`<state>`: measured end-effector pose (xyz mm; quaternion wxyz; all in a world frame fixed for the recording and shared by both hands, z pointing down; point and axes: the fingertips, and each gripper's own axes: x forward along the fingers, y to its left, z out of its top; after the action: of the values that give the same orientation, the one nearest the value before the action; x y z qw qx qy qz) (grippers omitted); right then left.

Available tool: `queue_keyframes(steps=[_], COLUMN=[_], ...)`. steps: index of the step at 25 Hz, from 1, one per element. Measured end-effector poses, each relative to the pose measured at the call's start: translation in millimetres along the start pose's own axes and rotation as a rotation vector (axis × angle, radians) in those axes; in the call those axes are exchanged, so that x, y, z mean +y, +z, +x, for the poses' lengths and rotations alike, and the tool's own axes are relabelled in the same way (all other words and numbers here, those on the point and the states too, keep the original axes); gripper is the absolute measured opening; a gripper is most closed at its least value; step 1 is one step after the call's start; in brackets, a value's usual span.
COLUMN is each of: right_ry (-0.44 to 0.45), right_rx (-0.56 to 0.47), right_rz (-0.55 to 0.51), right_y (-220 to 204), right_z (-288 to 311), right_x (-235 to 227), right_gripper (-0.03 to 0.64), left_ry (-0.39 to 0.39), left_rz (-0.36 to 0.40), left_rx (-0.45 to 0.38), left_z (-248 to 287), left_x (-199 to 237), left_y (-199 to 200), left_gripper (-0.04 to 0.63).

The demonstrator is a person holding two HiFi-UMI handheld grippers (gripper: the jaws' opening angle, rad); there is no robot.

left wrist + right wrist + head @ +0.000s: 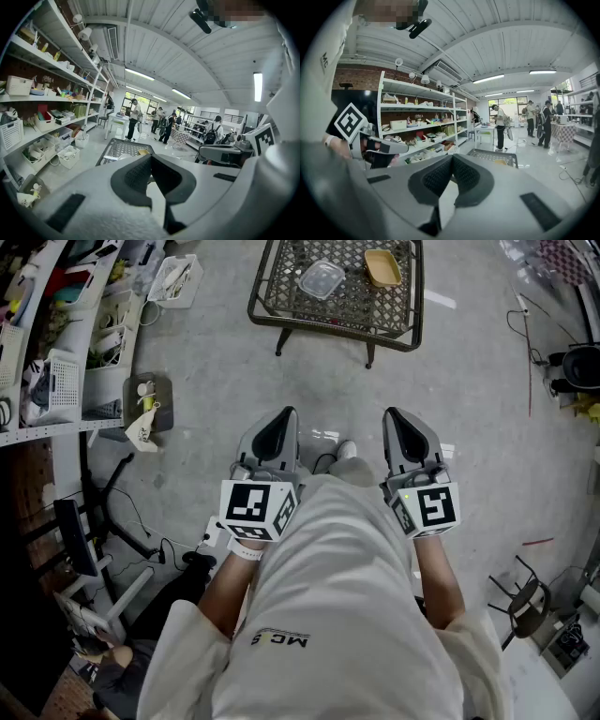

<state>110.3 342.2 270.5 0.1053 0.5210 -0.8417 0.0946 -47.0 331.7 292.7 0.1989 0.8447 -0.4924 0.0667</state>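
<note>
Shirt point(328, 596): pale and nearest my head camera, it fills the lower middle of the head view. Both forearms come out from under it.
Left tool point(284, 418): held out ahead of the shirt, over the floor. In the left gripper view I read its jaws as pressed together at the tips, with nothing between the dark pads.
Right tool point(397, 418): alongside the left tool and apart from it. In the right gripper view its jaws are likewise closed tip to tip and empty.
Marker cubes: one on each tool, left point(255, 507) and right point(429, 507), just ahead of the hands.
Shoe point(345, 450): a light toe on the floor, between the two tools.
Table point(281, 306): a dark metal mesh top on short legs. It stands straight ahead of both tools and well apart from them.
Clear container point(322, 279): lidded, resting on the table near the middle of the mesh.
Yellow tray point(382, 266): on the table, near the clear container on its right, not touching it.
Floor point(216, 371): grey polished concrete.
Shelving point(66, 418): white, along the left side, crowded with baskets and small goods.
White basket point(176, 279): on the floor by the shelving, left of the table.
Chair point(525, 601): black-framed, on the floor at lower right.
People point(135, 117): several standing far down the hall, seen in both gripper views.
</note>
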Motion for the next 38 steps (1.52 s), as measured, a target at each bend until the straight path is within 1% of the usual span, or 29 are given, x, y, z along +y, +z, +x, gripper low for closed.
queue_keyframes(steps=[4,7,12,16,20,25,27,29,32,35,38], right_ry=[-0.002,-0.012,-0.019,-0.023,-0.031,-0.044,-0.046,-0.039,-0.017,0.017,0.052], right_rx=[0.001,-0.001,-0.048,-0.041,-0.045,-0.055,-0.055,-0.049,-0.023,0.004,0.006], right_rz=[0.029,0.034,0.069,0.078,0.087,0.056,0.062,0.067,0.042,0.008,0.007], right_y=[-5,-5,2,1,4,11,10,9,6,4,6], right_z=[2,5,10,16,31,49,56,63,81,110,147], right_x=[11,19,28,34,42,56,58,56,46,38,25], right_gripper=[0.015,0.015,0.017,0.017,0.017,0.017,0.017,0.017,0.017,0.017,0.017], left_ry=[-0.017,-0.029,-0.034,-0.033,-0.024,-0.018,-0.011,-0.004,0.007,0.021,0.044], left_rz=[0.021,0.015,0.005,-0.003,-0.015,-0.017,-0.016,-0.018,-0.021,-0.026,-0.026], left_rx=[-0.003,0.009,0.007,0.003,-0.008,-0.004,0.004,0.012,0.022,0.038,0.058], left_z=[-6,-11,-16,-20,-24,-29,-28,-24,-7,15,43], left_x=[1,4,13,22,41,70,81,88,96,109,125], left_y=[2,-1,1,3,7,5,4,4,10,13,20], left_gripper=[0.021,0.021,0.021,0.021,0.021,0.021,0.021,0.021,0.021,0.021,0.021])
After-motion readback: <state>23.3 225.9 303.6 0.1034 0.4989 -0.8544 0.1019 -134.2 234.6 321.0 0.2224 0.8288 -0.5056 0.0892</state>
